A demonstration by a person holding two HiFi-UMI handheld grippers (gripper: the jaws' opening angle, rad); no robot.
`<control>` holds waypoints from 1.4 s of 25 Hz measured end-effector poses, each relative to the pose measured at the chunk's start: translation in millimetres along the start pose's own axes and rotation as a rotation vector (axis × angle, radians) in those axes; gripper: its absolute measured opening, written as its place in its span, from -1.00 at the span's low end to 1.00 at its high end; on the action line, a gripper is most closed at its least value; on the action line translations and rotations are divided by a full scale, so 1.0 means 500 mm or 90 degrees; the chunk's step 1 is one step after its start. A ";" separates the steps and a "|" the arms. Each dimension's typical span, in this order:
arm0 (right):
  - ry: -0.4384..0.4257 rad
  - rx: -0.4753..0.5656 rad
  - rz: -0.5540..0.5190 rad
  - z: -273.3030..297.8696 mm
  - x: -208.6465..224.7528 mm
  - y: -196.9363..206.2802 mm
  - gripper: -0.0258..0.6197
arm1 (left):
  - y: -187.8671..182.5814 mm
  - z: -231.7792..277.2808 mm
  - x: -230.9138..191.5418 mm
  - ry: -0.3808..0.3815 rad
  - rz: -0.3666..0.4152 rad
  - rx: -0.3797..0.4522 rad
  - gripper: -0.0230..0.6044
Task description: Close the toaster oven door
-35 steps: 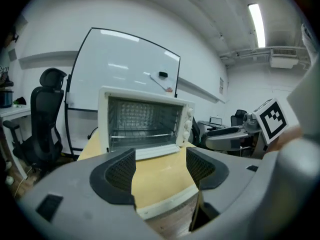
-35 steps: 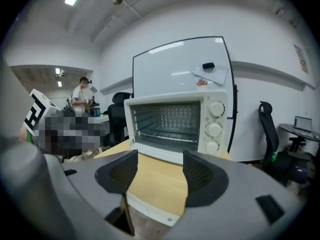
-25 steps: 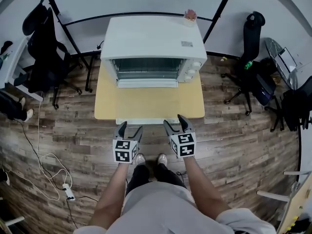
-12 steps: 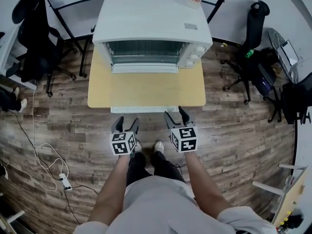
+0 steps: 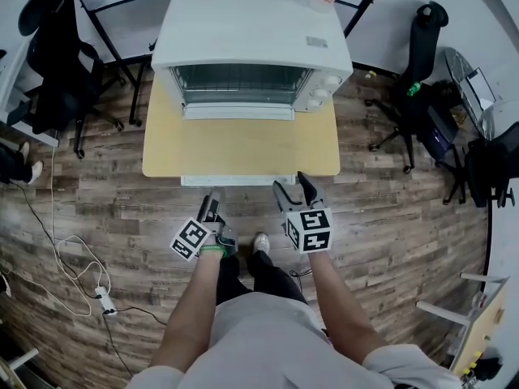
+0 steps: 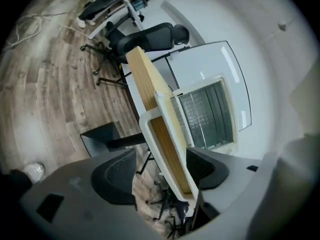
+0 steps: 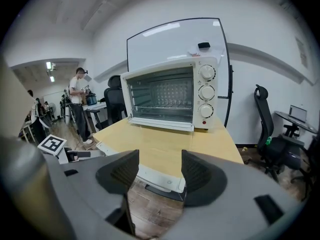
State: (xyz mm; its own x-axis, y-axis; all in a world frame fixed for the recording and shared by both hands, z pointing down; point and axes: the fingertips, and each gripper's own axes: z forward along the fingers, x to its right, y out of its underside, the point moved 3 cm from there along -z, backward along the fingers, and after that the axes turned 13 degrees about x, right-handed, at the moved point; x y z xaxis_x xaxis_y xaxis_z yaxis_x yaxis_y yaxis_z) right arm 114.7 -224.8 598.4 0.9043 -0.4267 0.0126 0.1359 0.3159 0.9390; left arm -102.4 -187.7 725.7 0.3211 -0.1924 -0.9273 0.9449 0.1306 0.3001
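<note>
The toaster oven (image 5: 251,39) stands at the back of the table (image 5: 243,148), its door (image 5: 238,113) apparently dropped open in front. Both claws, left (image 5: 212,203) and right (image 5: 293,188), hover apart and empty off the table's near edge. The approach has barely begun; next, reach in and lift the door shut.

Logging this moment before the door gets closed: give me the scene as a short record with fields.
Oven: white toaster oven at the far end of the wooden table
Door: glass door looks upright; whether it is fully shut cannot be told
Left: left tool open, empty, rolled sideways, near the table's front edge
Right: right tool open, empty, level, facing the oven
Contact: neither tool touches the oven
</note>
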 end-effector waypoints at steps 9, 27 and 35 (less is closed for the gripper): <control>-0.009 0.017 -0.013 0.000 0.004 -0.029 -0.14 | 0.037 -0.003 -0.014 0.026 -0.167 0.073 0.00; -0.009 0.017 -0.025 -0.021 0.019 -0.037 -0.15 | 0.053 0.065 -0.045 0.019 -0.185 0.092 -0.26; -0.006 0.019 -0.030 -0.023 0.027 -0.042 -0.16 | 0.052 0.081 -0.042 0.037 -0.187 0.092 -0.47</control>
State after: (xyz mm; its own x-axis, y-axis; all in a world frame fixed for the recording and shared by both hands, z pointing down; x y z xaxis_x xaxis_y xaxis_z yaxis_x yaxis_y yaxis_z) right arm 128.5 -227.2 575.1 0.8933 -0.4486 -0.0284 0.1659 0.2702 0.9484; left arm -81.9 -219.9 762.1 0.0340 -0.1444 -0.9889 0.9971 -0.0625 0.0434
